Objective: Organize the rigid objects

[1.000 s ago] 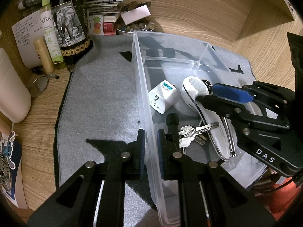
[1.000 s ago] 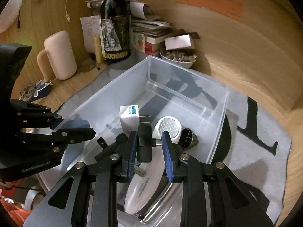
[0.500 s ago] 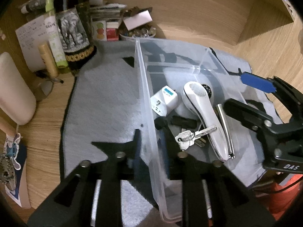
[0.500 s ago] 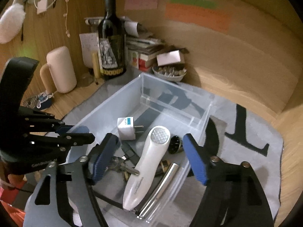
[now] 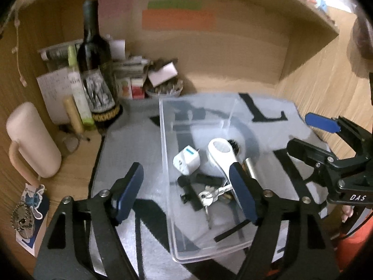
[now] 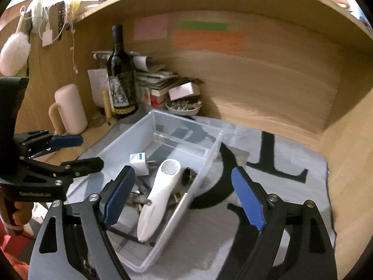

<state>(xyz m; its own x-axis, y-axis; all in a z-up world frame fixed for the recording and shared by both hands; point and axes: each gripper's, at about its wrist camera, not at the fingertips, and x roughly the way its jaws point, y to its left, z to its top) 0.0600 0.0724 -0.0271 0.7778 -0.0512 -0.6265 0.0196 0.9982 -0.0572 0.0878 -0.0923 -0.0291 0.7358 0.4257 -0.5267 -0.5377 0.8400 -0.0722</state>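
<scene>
Left tongs: jaws have just been spreading, gripping nothing, straddling the bin's left wall.
Right tongs: likewise spreading, empty.
Clear bin: sitting on the table mat.
White device: lying inside, long axis running near-to-far, closest to right tongs.

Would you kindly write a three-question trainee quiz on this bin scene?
1. True or false: the white adapter lies inside the clear bin.
2. Which stands outside the bin? A) keys B) wine bottle C) white handheld device
3. Fill in: both the left gripper and the right gripper have jaws that are ____, gripping nothing.

Key: 1 true; 2 B; 3 open.
</scene>
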